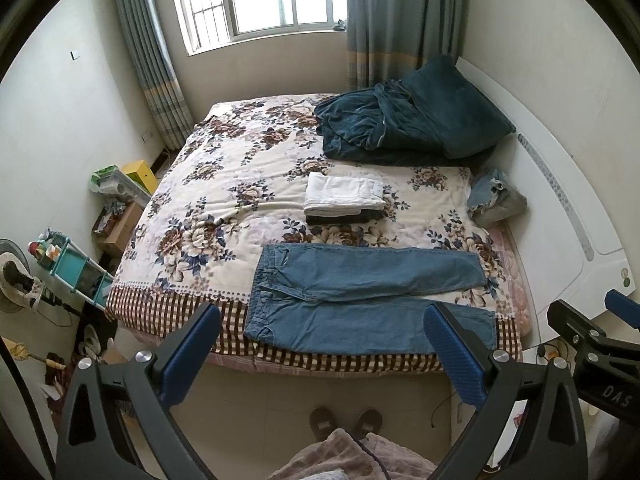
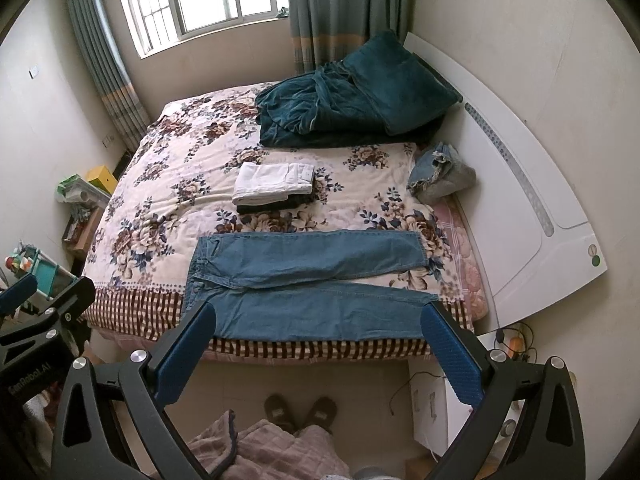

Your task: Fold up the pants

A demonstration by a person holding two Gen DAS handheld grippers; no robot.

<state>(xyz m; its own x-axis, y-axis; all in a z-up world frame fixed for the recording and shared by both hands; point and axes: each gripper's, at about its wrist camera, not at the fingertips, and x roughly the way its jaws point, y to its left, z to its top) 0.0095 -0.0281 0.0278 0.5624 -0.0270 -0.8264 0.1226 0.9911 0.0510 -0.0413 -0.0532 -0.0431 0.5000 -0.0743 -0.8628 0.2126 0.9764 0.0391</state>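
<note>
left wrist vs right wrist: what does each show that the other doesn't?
Only left wrist: the right claw at its right edge, and a fan at far left. Only right wrist: the left claw at its left edge, and a white cabinet beside the bed. Both: blue jeans laid flat, unfolded, on the floral bedspread, a folded white stack, and each camera's own claw open, holding nothing.

Pants (image 1: 360,300) flat along bed's (image 1: 224,184) near edge, folded stack (image 1: 344,196) behind, blanket (image 1: 408,124) farthest back

The left gripper (image 1: 322,354) is held with its jaws spread wide, gripping nothing. The right gripper (image 2: 320,350) is held likewise, wide apart and empty.
</note>
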